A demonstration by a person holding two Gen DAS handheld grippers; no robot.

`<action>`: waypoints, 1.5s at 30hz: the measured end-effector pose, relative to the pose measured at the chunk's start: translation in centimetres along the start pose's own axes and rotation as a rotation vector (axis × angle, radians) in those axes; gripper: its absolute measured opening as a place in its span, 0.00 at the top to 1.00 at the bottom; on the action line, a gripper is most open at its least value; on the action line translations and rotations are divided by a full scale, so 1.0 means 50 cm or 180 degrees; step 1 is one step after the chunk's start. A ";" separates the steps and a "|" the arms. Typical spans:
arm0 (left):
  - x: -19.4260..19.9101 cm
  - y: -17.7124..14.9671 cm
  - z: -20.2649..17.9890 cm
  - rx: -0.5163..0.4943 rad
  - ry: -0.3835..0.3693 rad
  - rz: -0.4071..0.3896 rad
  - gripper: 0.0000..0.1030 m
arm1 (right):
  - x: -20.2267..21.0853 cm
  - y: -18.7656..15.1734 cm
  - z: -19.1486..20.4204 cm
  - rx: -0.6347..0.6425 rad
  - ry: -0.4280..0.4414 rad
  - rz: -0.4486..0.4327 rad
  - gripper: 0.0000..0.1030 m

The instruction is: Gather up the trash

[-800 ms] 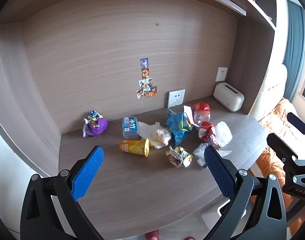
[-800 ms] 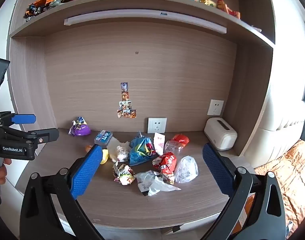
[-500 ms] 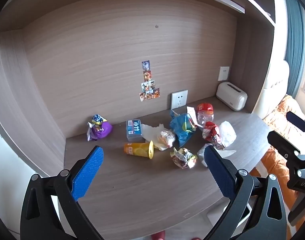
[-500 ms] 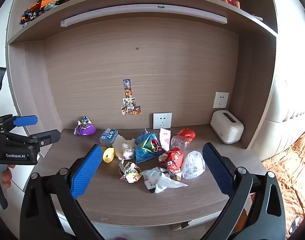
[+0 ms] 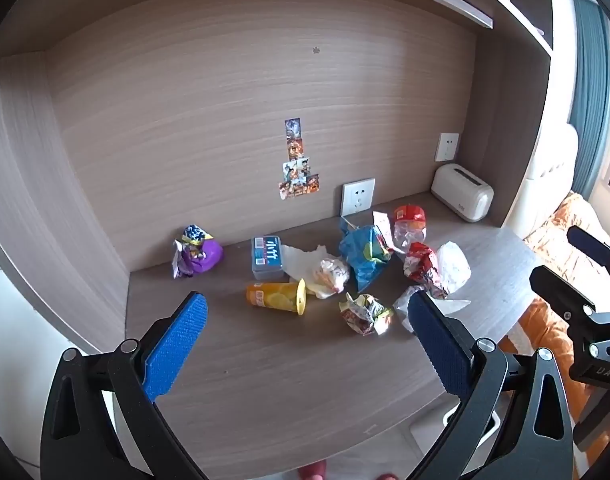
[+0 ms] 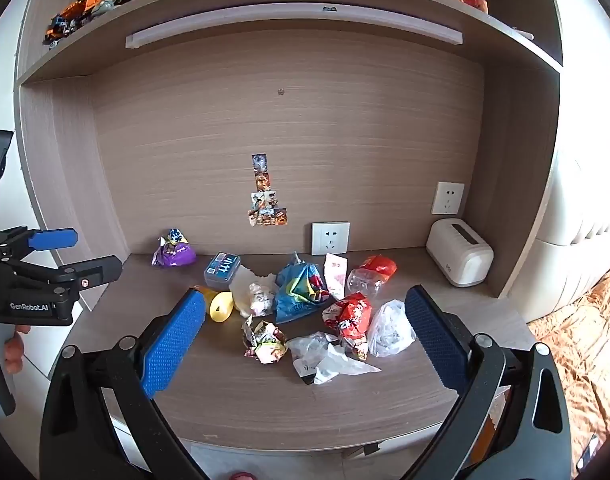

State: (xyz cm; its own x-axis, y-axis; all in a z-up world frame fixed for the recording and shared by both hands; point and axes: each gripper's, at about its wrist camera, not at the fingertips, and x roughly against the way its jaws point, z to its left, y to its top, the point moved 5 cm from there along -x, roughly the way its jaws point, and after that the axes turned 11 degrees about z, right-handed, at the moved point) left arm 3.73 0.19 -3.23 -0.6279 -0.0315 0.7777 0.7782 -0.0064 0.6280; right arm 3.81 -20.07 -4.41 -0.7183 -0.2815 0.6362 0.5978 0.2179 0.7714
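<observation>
Trash [image 6: 305,312] lies in a loose heap on the desk [image 6: 265,400], near the back wall. Left gripper [image 5: 305,344] and right gripper [image 6: 301,336] hang above the desk's front edge, jaws wide apart and empty.

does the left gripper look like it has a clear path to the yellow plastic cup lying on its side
Probably yes. The left gripper is open and empty, and only bare desk lies between its jaws and the tipped yellow plastic cup. The white crumpled tissue sits behind the cup, not in front.
</observation>
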 end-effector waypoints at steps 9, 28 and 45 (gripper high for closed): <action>-0.012 -0.007 0.009 -0.0001 0.0025 0.0026 0.04 | -0.001 0.001 0.010 0.0168 -0.0172 0.0017 0.03; -0.019 0.003 -0.009 -0.0038 0.0074 0.0022 0.04 | 0.001 0.006 0.015 0.0218 -0.0212 -0.0041 0.03; -0.012 -0.007 -0.007 -0.0047 0.0056 0.0030 0.04 | -0.002 0.007 0.012 0.0192 -0.0172 -0.0032 0.03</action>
State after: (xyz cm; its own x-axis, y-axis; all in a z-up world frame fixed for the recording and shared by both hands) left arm 3.86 -0.13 -3.92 -0.6204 -0.0492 0.7828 0.7842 -0.0208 0.6202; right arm 3.88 -19.43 -4.21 -0.7434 -0.2334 0.6268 0.5691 0.2717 0.7761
